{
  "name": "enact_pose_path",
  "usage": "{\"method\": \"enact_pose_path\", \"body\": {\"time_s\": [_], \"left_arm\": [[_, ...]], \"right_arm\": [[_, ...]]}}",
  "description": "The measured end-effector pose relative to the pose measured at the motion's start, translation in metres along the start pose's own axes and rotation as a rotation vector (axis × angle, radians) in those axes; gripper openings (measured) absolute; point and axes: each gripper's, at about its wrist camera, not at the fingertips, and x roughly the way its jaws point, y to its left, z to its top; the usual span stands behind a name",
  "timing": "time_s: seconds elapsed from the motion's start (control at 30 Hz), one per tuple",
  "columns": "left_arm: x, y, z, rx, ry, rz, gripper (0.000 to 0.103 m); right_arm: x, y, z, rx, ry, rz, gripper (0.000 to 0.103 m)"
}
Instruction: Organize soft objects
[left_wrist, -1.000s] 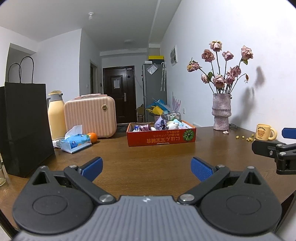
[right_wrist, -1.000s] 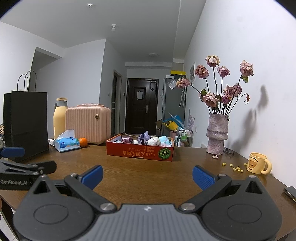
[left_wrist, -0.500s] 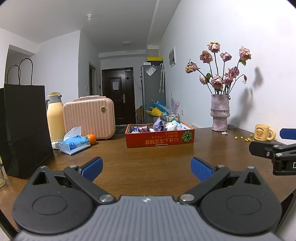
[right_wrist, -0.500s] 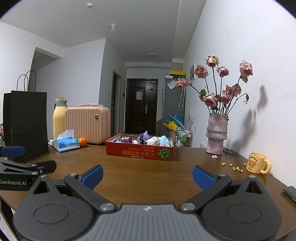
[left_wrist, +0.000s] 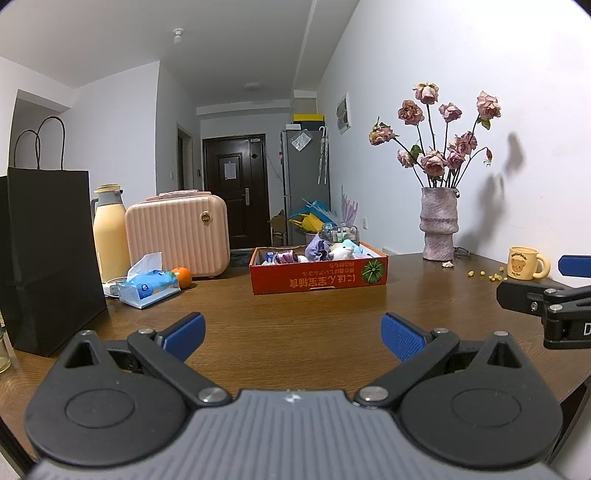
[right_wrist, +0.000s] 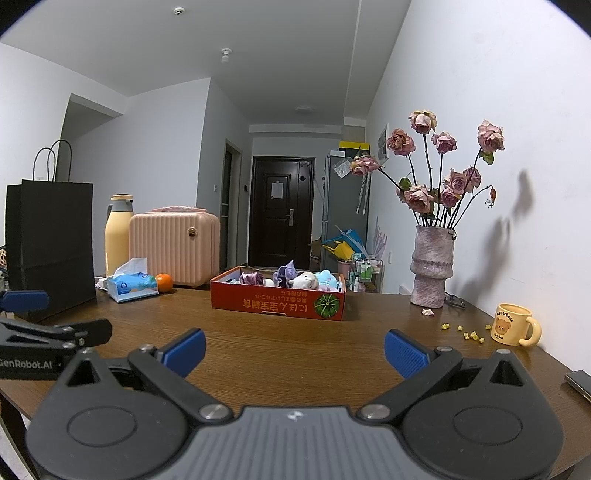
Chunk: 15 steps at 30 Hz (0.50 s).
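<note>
- Brown wooden bench carried everything; both tongs hung low over its near edge, pointing toward the far end
- Left tongs: blue-padded fingers spread wide, nothing between them
- Right tongs: likewise spread wide and empty; each tool showed at the edge of the other's view, side by side and apart
- Red cardboard box sat mid-bench, well beyond both tongs, a pumpkin picture on its front
- Soft toys lay piled inside the box: a white plush, a pale blue one, purple fabric pieces; exact count could not be told
- Left side of bench: black paper bag upright, yellow flask behind it, pink ribbed case next to the flask
- Blue tissue pack lay in front of the case, an orange just beside it
- Right side: pale ribbed vase with dried pink roses against the wall
- Yellow bear mug stood near the right edge, small yellow crumbs scattered between mug and vase
- Dark flat device partly visible at the right edge of the bench in the right wrist view
</note>
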Motion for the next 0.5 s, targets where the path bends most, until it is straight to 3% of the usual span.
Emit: {"method": "enact_pose_path", "body": {"time_s": [0.5], "left_arm": [[-0.0008, -0.0015, -0.0009, 0.008, -0.004, -0.006, 0.103]], "right_arm": [[-0.0005, -0.0030, -0.0017, 0.001, 0.001, 0.000, 0.103]]}}
